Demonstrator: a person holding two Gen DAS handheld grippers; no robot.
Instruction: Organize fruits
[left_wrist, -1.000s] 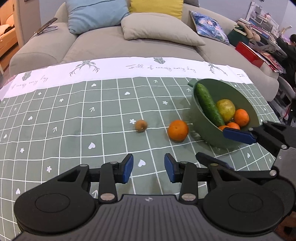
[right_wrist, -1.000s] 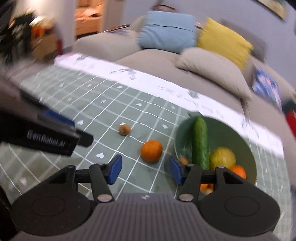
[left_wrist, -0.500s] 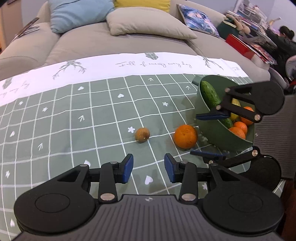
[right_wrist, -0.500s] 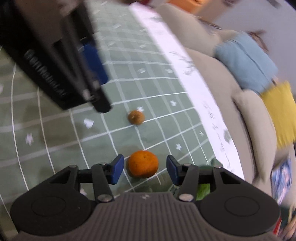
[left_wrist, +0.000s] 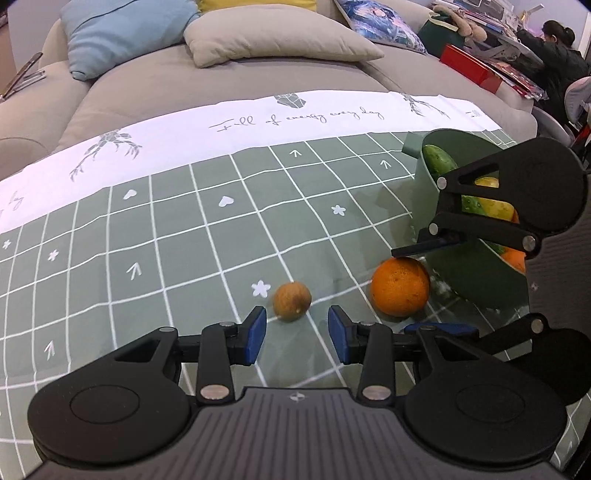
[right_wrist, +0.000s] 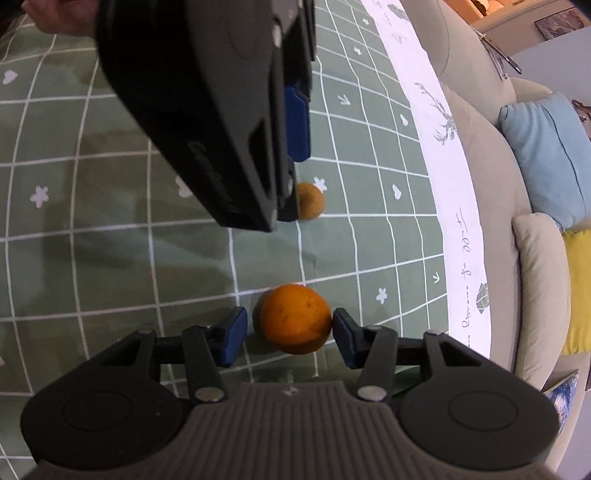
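An orange (right_wrist: 295, 318) lies on the green checked tablecloth (left_wrist: 184, 236), between the open jaws of my right gripper (right_wrist: 290, 338); the right pad touches or nearly touches it. The orange (left_wrist: 400, 287) sits next to a green bowl (left_wrist: 476, 280) that holds a cucumber (left_wrist: 439, 164), a yellow fruit and other oranges. A small brown fruit (left_wrist: 292, 301) lies just ahead of my open, empty left gripper (left_wrist: 296, 334). It also shows in the right wrist view (right_wrist: 311, 201), partly behind the left gripper (right_wrist: 295, 122). The right gripper (left_wrist: 424, 288) shows from the side in the left wrist view.
A grey sofa (left_wrist: 236, 81) with blue (left_wrist: 122, 35), beige and patterned cushions runs along the table's far edge. Red books (left_wrist: 476, 70) and a seated person (left_wrist: 557, 55) are at the far right. The cloth's white border (left_wrist: 258, 122) marks the far side.
Both grippers moved forward and down. The right gripper turned on its side and came around the orange. The left gripper closed in on the small brown fruit.
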